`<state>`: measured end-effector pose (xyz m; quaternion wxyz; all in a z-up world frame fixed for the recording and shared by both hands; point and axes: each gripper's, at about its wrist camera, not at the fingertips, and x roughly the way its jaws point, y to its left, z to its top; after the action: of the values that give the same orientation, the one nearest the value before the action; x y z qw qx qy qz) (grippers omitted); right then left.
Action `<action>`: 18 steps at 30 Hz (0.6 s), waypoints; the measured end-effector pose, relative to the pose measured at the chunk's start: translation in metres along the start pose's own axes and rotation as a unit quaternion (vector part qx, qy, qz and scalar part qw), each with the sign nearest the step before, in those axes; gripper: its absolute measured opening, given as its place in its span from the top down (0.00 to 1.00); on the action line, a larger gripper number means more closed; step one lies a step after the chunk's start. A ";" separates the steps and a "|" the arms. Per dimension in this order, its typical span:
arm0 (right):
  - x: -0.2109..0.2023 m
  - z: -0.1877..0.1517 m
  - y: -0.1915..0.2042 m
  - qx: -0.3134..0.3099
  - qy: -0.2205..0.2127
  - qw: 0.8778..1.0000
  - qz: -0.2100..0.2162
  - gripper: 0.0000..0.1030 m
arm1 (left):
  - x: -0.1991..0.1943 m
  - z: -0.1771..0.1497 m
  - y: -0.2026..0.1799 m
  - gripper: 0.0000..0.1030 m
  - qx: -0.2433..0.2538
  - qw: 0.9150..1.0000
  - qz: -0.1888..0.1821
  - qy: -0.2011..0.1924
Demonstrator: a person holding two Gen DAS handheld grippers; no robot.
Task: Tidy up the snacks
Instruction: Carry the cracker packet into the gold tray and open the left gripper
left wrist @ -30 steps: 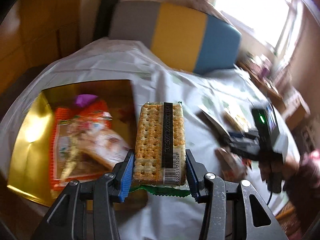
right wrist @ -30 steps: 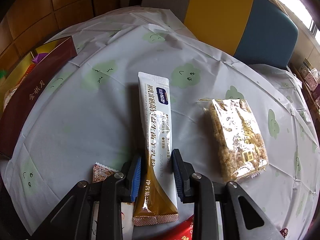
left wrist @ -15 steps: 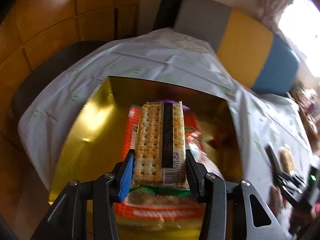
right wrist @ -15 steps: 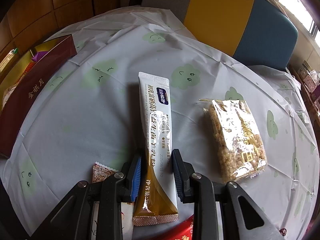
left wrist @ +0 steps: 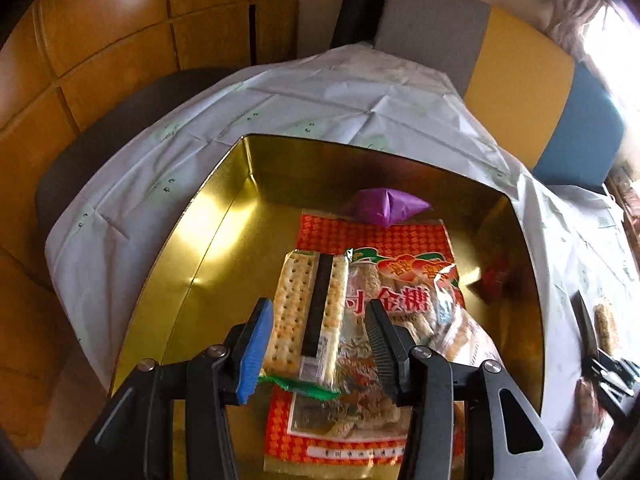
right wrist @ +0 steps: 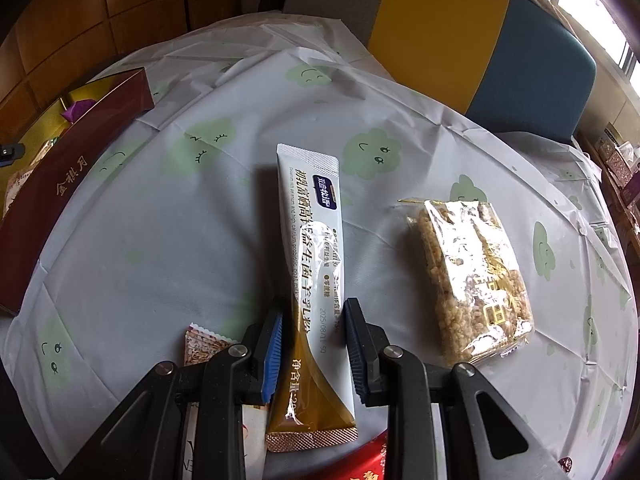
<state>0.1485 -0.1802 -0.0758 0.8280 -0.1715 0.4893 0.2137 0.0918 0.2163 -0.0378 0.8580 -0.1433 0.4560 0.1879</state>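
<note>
A: Left gripper (left wrist: pixel 318 350) status?
B: Jaws spread wide over the gold tin (left wrist: pixel 224 216), gripping nothing. Cracker pack (left wrist: pixel 310 312) lying between the fingers, free of both pads, partly on the orange snack bag (left wrist: pixel 380 320). Purple pouch (left wrist: pixel 386 206) at the far wall.
A: Right gripper (right wrist: pixel 314 344)?
B: Above the tablecloth (right wrist: pixel 160 240), jaws nearly closed on the powder sachet (right wrist: pixel 316 264); contact not clear. Rice bar (right wrist: pixel 472 276) well to the right; maroon tin wall (right wrist: pixel 68 176) at left.

Black left gripper (left wrist: pixel 318 350), right gripper (right wrist: pixel 314 346); blue pads, silver screws.
</note>
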 end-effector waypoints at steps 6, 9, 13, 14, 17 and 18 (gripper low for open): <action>0.000 0.000 0.000 -0.001 -0.001 1.000 -0.001 0.72 | -0.022 -0.023 -0.009 0.53 0.008 1.000 -0.004 -0.012; 0.000 0.000 0.000 0.001 -0.001 1.000 -0.003 0.72 | -0.032 -0.035 -0.016 0.53 0.020 1.000 -0.007 -0.022; 0.000 0.000 0.002 0.006 0.000 1.000 -0.009 0.73 | -0.043 -0.048 -0.023 0.53 0.033 0.999 -0.010 -0.031; 0.000 0.001 0.003 0.009 0.002 1.000 -0.010 0.73 | -0.044 -0.050 -0.024 0.53 0.036 0.999 -0.011 -0.031; 0.000 0.004 0.004 0.022 0.013 1.000 -0.017 0.74 | -0.048 -0.053 -0.025 0.53 0.041 0.998 -0.020 -0.032; 0.000 0.006 0.003 0.030 0.018 0.999 -0.019 0.75 | -0.049 -0.054 -0.026 0.53 0.042 0.998 -0.022 -0.032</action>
<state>0.1511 -0.1745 -0.0736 0.8276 -0.1592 0.5072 0.1800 0.0389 0.1616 -0.0243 0.8815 -0.1107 0.4322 0.1545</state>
